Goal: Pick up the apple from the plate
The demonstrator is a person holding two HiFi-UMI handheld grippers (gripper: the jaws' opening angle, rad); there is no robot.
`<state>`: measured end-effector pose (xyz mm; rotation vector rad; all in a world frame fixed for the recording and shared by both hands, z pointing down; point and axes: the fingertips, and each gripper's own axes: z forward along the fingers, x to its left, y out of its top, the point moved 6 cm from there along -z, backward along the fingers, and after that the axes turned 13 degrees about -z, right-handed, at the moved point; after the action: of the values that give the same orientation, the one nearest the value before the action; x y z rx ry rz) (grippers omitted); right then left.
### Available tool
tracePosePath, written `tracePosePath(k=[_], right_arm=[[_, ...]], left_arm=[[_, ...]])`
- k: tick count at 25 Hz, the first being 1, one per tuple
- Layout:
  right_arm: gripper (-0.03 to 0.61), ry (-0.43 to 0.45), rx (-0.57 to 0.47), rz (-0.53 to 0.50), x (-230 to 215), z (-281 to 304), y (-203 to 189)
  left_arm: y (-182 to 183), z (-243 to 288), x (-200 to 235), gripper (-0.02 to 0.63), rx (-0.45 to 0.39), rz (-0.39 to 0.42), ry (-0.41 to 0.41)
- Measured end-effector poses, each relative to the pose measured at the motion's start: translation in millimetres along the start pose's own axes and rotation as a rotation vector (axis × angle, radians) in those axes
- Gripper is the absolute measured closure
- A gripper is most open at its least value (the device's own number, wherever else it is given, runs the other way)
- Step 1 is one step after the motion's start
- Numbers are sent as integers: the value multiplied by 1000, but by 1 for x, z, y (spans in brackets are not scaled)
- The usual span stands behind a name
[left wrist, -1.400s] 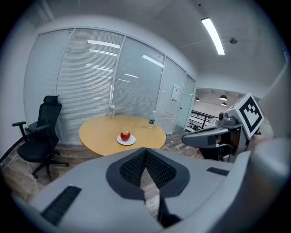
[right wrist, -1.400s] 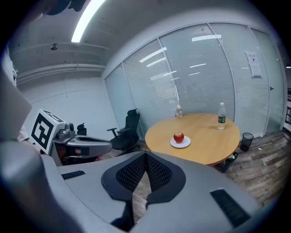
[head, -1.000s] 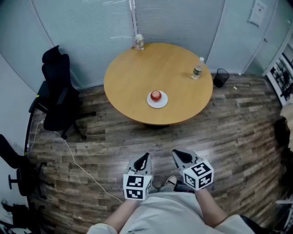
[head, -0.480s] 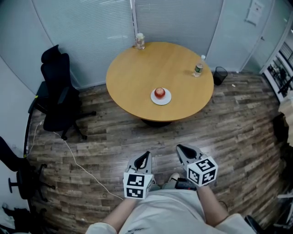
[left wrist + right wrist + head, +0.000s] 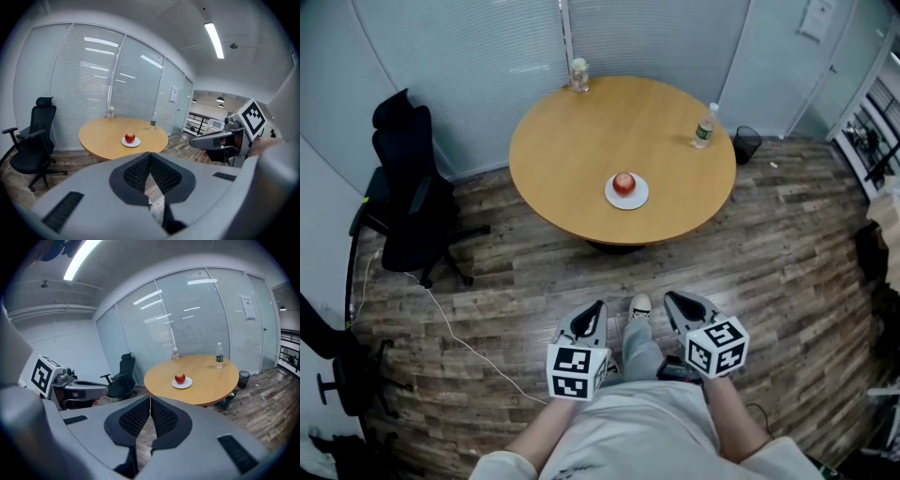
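A red apple [image 5: 623, 182] sits on a small white plate [image 5: 638, 199] near the front edge of a round wooden table [image 5: 581, 141]. Both grippers are held low over the floor, well short of the table and pointing toward it. In the head view my left gripper [image 5: 598, 307] is shut and empty, and so is my right gripper [image 5: 668, 298]. The left gripper view shows the apple [image 5: 130, 137] far beyond the closed jaws [image 5: 150, 154]. In the right gripper view the apple [image 5: 180, 378] and plate [image 5: 187, 385] likewise lie far ahead of the shut jaws [image 5: 150, 398].
A water bottle [image 5: 703, 131] stands at the table's right edge and a jar [image 5: 578, 75] at its far edge. A black office chair [image 5: 408, 202] is on the left, a black bin [image 5: 747, 143] beyond the table on the right. A cable [image 5: 459, 333] runs across the wooden floor.
The person's leg and shoe have come forward between the grippers. The whole view has shifted slightly, with the table a little nearer. Both grippers stay shut.
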<state>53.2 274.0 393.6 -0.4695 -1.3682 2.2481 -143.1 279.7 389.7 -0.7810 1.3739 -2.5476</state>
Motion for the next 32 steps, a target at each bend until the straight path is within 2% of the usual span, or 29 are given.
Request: tracePosePath(k=[5,9,15,21,27,32], right_arm=[[548,6,12,19,-25,26,2],[548,24,6,7,-57,61,22],[547,40,-20,9,-122,111,57],[547,98,-48,-5,-172,148,90],[547,116,-10,5,-212,169,89],[546,122,-4,-2,-222,182,96]], left_arm=[[9,27,9,611,18,6,16],[31,60,26,611,21,-15,45],[81,121,30,611,12,-7,58],[122,174,35,611,-10,-2,110],[137,212,29,611,-15,-22,122],[140,227,38,611,0,-48,128]])
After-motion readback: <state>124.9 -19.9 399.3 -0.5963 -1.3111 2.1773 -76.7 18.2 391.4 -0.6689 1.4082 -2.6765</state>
